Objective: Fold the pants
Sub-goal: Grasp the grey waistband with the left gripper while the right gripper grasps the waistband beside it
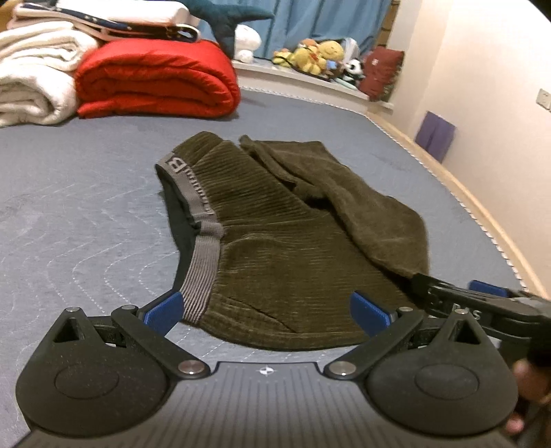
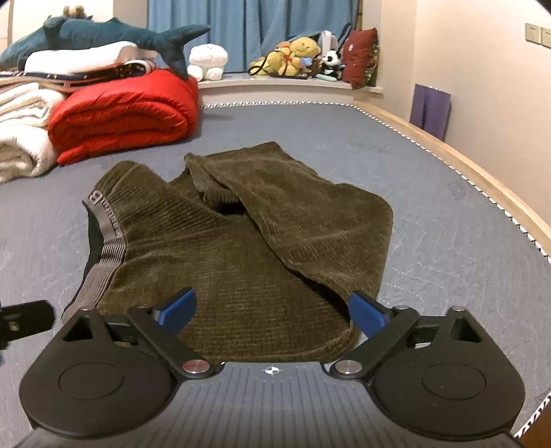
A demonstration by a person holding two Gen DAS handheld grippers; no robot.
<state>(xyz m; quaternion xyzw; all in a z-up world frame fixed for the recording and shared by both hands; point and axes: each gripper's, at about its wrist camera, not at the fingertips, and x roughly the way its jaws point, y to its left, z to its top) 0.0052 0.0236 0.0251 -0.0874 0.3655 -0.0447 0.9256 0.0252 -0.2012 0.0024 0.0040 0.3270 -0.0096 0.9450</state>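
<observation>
The pants lie on the bed, folded over, with the legs laid back across the upper part and the grey waistband at the left side. The left tool is spread wide at the near edge of the pants, one finger beside the waistband. The right tool is spread too, its fingers over the near edge. A red quilt lies behind, well apart.

Grey quilted mattress, folded red duvet, white blanket, plush shark, blue curtain, stuffed toys
</observation>
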